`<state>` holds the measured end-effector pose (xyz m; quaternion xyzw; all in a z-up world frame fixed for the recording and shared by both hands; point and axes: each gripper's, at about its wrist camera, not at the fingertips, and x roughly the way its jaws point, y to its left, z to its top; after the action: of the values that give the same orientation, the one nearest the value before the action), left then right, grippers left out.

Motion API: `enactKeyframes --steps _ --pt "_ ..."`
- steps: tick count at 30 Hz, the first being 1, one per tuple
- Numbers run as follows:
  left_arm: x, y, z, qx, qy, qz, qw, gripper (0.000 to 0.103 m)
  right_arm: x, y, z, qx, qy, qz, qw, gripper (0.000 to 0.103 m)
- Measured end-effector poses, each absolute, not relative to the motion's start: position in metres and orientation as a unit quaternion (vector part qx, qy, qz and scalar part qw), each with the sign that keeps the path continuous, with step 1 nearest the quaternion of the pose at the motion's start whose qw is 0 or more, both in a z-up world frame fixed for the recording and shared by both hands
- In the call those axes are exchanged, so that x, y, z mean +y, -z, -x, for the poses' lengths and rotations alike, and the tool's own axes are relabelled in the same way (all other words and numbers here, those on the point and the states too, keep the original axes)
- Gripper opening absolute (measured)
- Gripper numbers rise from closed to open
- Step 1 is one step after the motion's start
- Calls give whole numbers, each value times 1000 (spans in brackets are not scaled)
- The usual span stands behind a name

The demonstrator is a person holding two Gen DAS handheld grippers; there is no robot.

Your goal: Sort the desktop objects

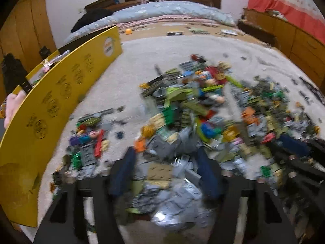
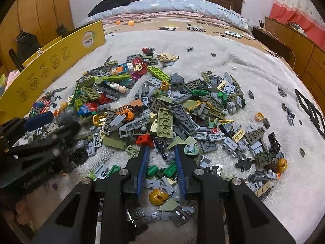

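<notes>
A big pile of small toy bricks (image 2: 162, 111) in grey, olive, green and bright colours lies on a pale blanket (image 2: 254, 65). The left wrist view is motion-blurred; the pile (image 1: 193, 111) fills its middle. My left gripper (image 1: 165, 152) is open over the near grey and tan bricks, holding nothing; it also shows at the left of the right wrist view (image 2: 50, 122). My right gripper (image 2: 161, 146) is open and low over the pile's near edge, beside a red brick (image 2: 144, 139), with a thin black piece (image 2: 161, 149) between its blue pads.
A yellow cardboard box wall (image 2: 52, 61) stands along the left (image 1: 50, 105). A gold helmet piece (image 2: 158, 197) lies under the right gripper. Stray bricks scatter to the right (image 2: 288, 116). A quilt (image 2: 178, 6), headboard and wooden cabinets (image 2: 304, 46) lie beyond.
</notes>
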<state>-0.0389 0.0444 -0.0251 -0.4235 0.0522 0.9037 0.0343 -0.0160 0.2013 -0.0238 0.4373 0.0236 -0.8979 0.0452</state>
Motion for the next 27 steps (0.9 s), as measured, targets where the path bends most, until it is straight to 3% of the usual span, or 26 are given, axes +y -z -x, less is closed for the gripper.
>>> enactKeyframes --steps 11,24,27 --pt "4 22 29 22 -910 414 24 51 195 23 6 -22 896 -419 144 27" --pt "26 11 22 38 -922 374 98 51 211 24 -4 -17 906 -402 132 26" --pt "21 14 27 45 -922 375 90 44 212 25 -5 -14 906 -401 132 26"
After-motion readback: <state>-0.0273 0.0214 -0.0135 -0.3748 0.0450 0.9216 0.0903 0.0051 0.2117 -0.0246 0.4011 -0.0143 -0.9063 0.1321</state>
